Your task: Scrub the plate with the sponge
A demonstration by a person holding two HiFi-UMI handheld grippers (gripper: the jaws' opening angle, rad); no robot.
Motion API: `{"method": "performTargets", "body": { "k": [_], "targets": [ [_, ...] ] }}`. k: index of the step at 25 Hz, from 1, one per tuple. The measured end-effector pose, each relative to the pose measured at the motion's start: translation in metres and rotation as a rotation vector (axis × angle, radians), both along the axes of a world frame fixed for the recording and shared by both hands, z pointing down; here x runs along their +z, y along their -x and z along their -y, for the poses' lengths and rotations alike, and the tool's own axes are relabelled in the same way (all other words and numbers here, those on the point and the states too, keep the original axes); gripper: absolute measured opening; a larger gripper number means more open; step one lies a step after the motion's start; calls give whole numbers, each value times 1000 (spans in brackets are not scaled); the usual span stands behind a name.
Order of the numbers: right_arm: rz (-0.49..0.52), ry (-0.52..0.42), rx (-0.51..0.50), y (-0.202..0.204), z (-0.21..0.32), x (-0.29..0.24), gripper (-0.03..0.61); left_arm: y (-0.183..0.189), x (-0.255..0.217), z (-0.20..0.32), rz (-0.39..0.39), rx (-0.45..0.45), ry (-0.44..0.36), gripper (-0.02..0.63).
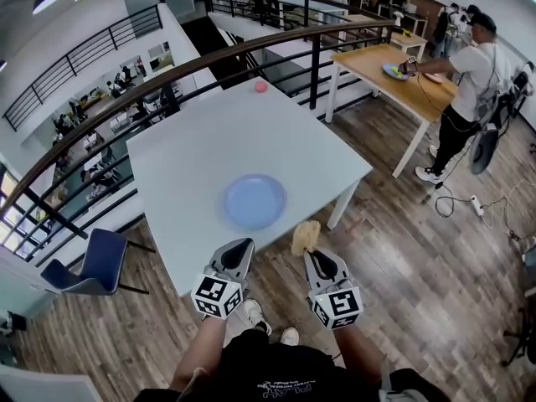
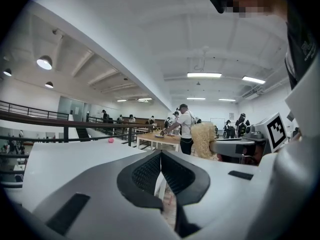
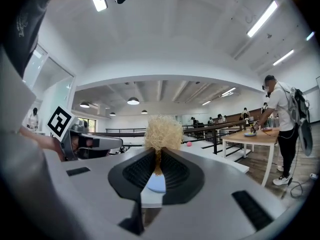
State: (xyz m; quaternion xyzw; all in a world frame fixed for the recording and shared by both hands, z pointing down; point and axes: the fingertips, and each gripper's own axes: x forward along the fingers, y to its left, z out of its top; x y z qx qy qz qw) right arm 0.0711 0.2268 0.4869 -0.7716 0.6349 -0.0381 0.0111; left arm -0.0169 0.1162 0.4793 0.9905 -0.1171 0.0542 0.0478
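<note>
The plate (image 1: 255, 201) lies on the table (image 1: 188, 136) near its front edge. The right gripper (image 1: 312, 255) pinches the sponge (image 1: 305, 235) in its jaws, just off that edge. The left gripper (image 1: 242, 244) has its jaws pressed together, empty.

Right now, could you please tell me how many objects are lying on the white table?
2. A blue plate lies near the front edge of the white table, and a pink ball sits by its far edge. Nothing seems hidden.

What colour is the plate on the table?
The plate is light blue; the head view shows it best.
</note>
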Motion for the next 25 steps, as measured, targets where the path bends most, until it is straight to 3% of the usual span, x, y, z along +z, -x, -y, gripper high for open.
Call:
{"method": "performTargets", "body": {
  "k": [19, 25],
  "targets": [
    [-48, 36, -108, -26, 180, -4, 44, -43, 4, 146, -30, -42, 11, 12],
    [72, 39, -168, -31, 249, -15, 44, -44, 8, 216, -23, -67, 16, 12]
  ]
}}
